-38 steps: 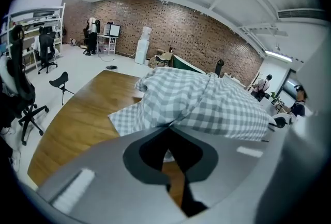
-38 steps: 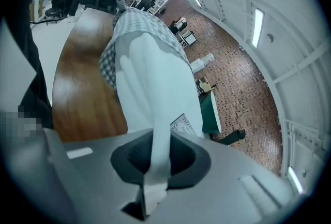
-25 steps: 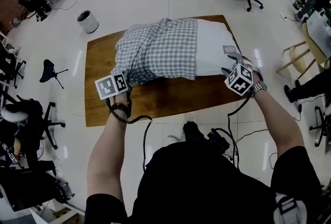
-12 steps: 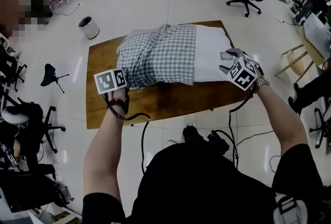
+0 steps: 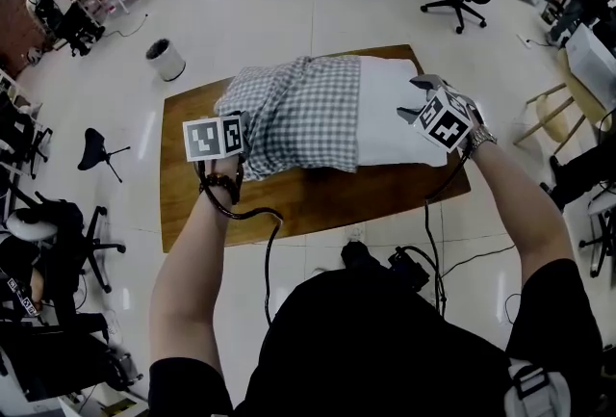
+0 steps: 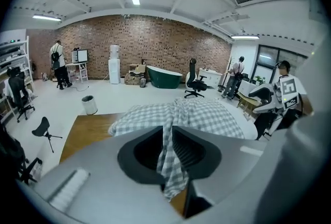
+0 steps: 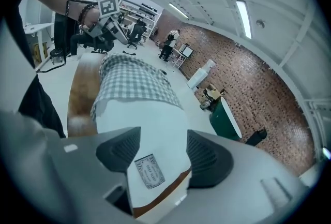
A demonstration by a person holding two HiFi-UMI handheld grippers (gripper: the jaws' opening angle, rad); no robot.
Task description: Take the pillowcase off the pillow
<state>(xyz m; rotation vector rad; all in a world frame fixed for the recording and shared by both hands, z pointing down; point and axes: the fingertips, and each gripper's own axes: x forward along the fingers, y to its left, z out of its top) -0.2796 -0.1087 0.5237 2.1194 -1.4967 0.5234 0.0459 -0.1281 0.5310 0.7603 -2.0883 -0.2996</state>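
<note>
Pillowcase (image 5: 303, 112) is pinched in the left tongs (image 6: 166, 140), both forearms outstretched; right tongs (image 7: 158, 153), just widened, clamp the pillow (image 5: 390, 112).

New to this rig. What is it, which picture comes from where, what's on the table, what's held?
There is no robot here: a person holds a two-jaw gripper in each hand. The wide picture comes from a camera on the person's head, looking steeply down. The other two come from cameras that ride on the grippers, each looking along its own jaws. On the wooden table lies a white pillow, partly inside a grey checked pillowcase. The left gripper is shut on a pinched fold of the pillowcase. The right gripper grips the pillow's bare end near its label; its jaws have just been opening slightly, with the pillow between the pads.
</note>
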